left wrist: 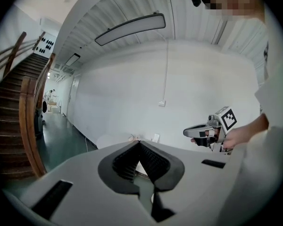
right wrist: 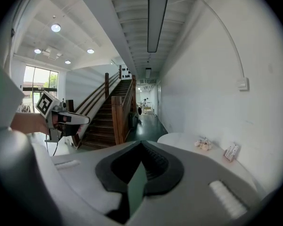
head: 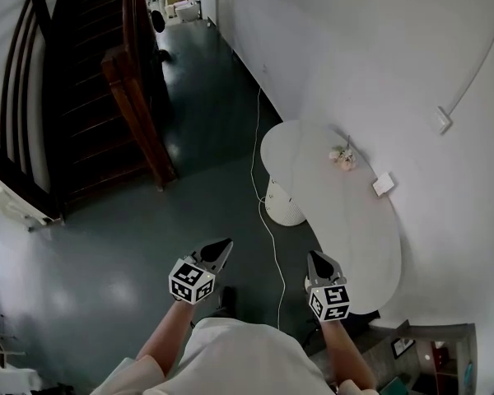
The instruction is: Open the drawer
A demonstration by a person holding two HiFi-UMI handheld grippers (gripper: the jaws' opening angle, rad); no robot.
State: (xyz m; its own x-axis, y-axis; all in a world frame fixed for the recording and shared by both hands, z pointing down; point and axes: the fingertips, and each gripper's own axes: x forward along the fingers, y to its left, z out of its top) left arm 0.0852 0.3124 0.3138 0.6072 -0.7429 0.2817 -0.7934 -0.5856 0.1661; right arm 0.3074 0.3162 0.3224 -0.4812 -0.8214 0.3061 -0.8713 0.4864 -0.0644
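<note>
I cannot make out a drawer in any view. In the head view both grippers are held side by side above the dark floor, pointing toward a long white table (head: pixel 370 245) against the wall. The left gripper (head: pixel 221 248) is shut with nothing in it, its jaws meeting at a point (left wrist: pixel 139 142). The right gripper (head: pixel 314 257) hovers by the table's near edge, and its jaws also meet at the tip (right wrist: pixel 140 143), empty. Each gripper view shows the other gripper: the right gripper (left wrist: pixel 202 132) and the left gripper (right wrist: pixel 71 119).
A small flower ornament (head: pixel 342 157) and a white card (head: pixel 383 184) lie on the table. Under its far end stands a white cylindrical base (head: pixel 284 206). A white cable (head: pixel 255 163) runs along the floor. A wooden staircase (head: pixel 90 97) with a newel post (head: pixel 136 113) rises at the left.
</note>
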